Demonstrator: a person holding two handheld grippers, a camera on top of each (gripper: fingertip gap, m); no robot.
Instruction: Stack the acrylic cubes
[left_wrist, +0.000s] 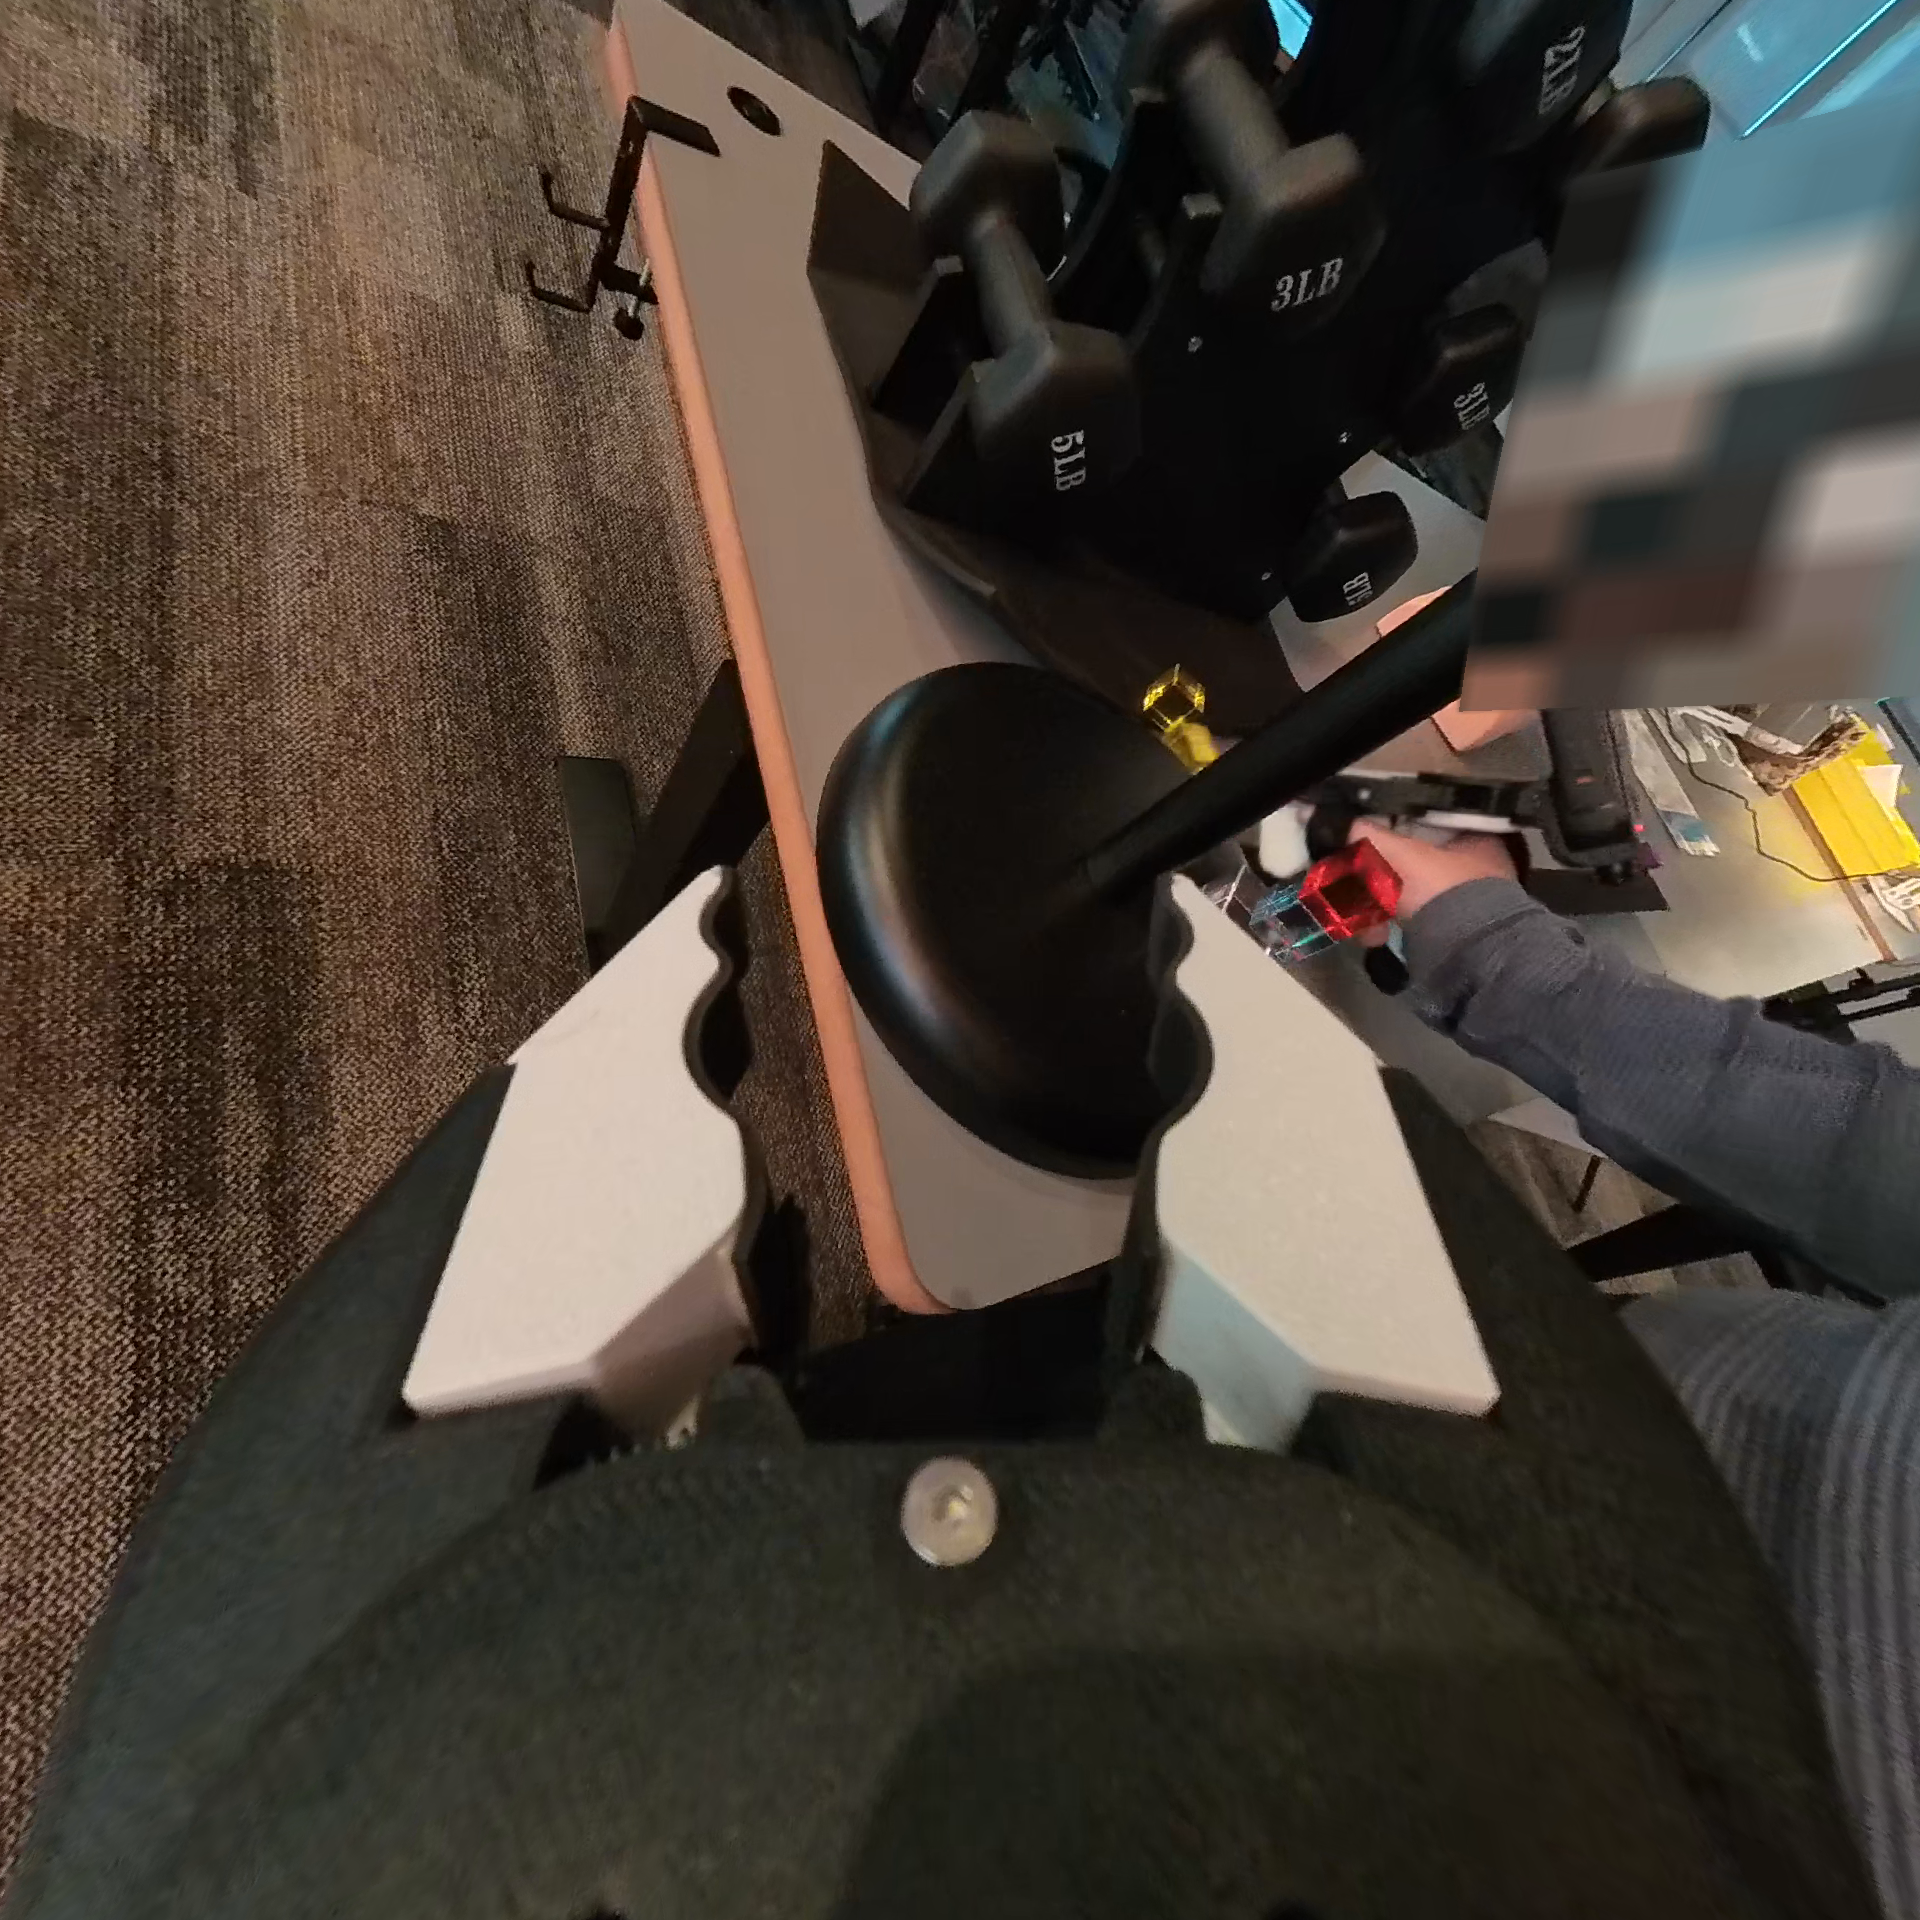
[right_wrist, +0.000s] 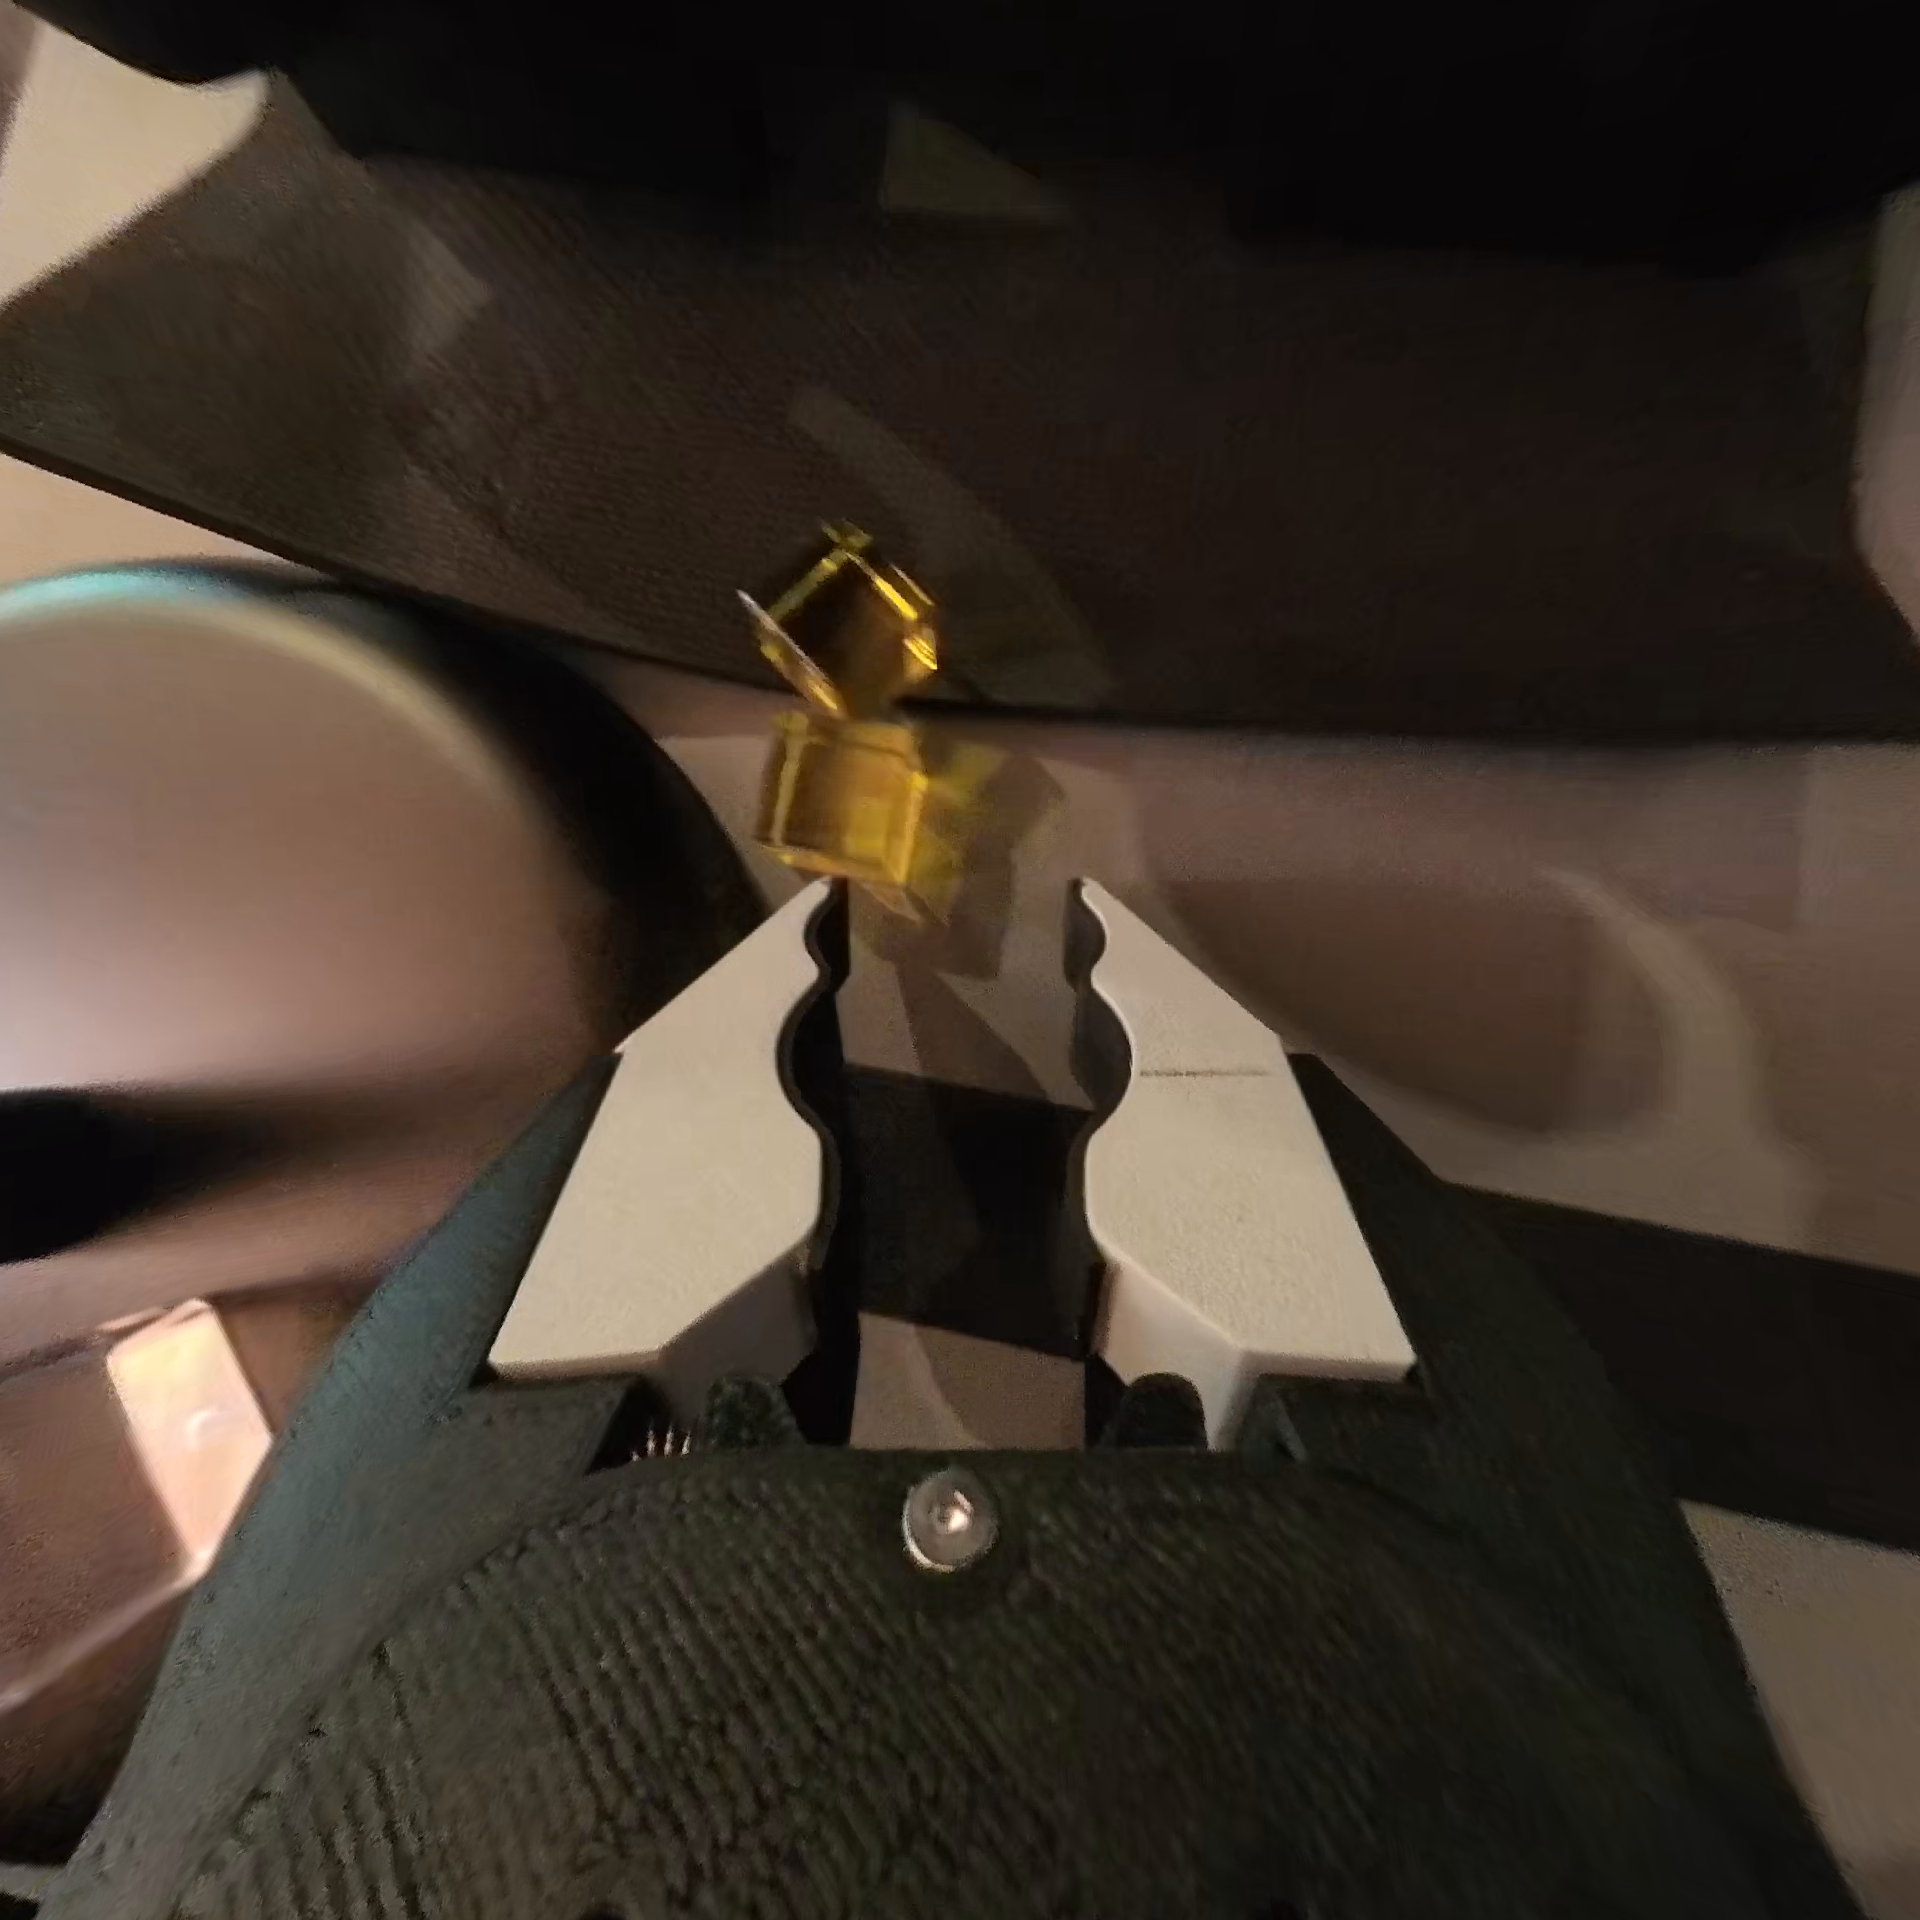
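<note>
My right gripper (right_wrist: 954, 888) is open and low over the table. A small yellow see-through cube (right_wrist: 842, 821) lies just beyond its fingertips, nearer the left finger (right_wrist: 727, 1039), and no pad presses on it. The cube is mirrored in the dark rack base (right_wrist: 1247, 468) behind it. The cube also shows in the left wrist view (left_wrist: 1174, 707). My left gripper (left_wrist: 948, 888) is open wide and holds nothing. It hangs over the table's edge (left_wrist: 821, 935), above a round black stand base (left_wrist: 966, 883) with a black pole (left_wrist: 1278, 748).
A black rack of dumbbells (left_wrist: 1039, 364) stands on the grey table (left_wrist: 769, 468). A red cube (left_wrist: 1351, 888) and a clear cube (left_wrist: 1283, 925) sit by a person's hand and sleeve (left_wrist: 1662, 1039). Carpet (left_wrist: 260, 727) lies left. A clear cube (right_wrist: 156, 1413) sits lower left. Some 35 cm of space lies between my two pairs of fingers.
</note>
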